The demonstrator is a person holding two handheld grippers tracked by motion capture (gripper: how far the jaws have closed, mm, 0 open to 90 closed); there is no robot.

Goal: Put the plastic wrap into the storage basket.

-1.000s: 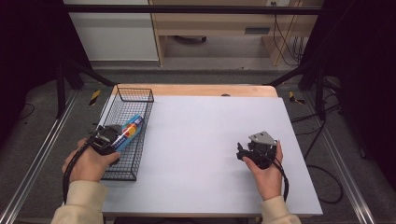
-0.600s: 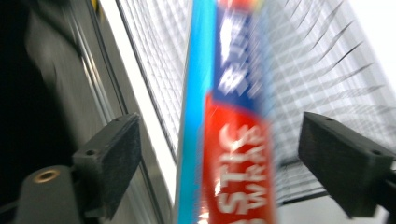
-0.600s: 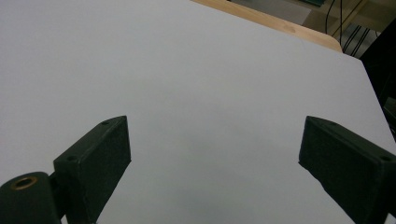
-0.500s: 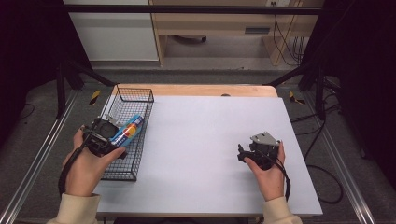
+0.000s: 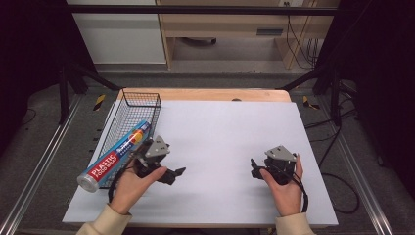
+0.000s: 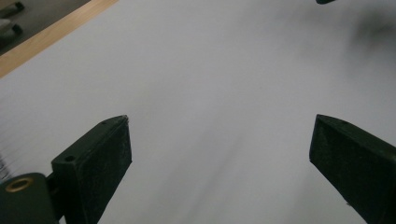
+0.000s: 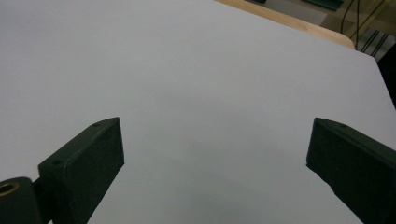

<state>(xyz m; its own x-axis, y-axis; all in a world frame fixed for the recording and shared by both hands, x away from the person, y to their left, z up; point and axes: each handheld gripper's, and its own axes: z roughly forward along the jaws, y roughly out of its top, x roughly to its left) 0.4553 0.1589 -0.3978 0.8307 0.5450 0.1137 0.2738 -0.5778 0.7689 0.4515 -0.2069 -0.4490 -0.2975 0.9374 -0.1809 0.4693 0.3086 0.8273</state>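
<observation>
Between your left gripper's point(image 5: 177, 174) jaws you have nothing but bare white table point(image 6: 224, 84); they stand wide apart and have just been opening. Its own view is smeared with motion blur, so the tabletop's far wooden edge is soft, and a dark scrap at the top right corner is cut off and too vague to name. From above, your left hand point(image 5: 131, 186) covers much of that gripper's body. Your right gripper point(image 5: 253, 167) also stands with its jaws wide apart over plain white surface, having just been opening, with nothing between them. Your right hand point(image 5: 286, 188) hides its lower half. Just left of your left hand lies one roll of plastic food wrap point(image 5: 113, 157), resting slantwise in one wire basket point(image 5: 138, 98), its near end poking out past the basket's near rim. Your hand hides the basket's near right corner. Two grippers, one roll, one basket.
</observation>
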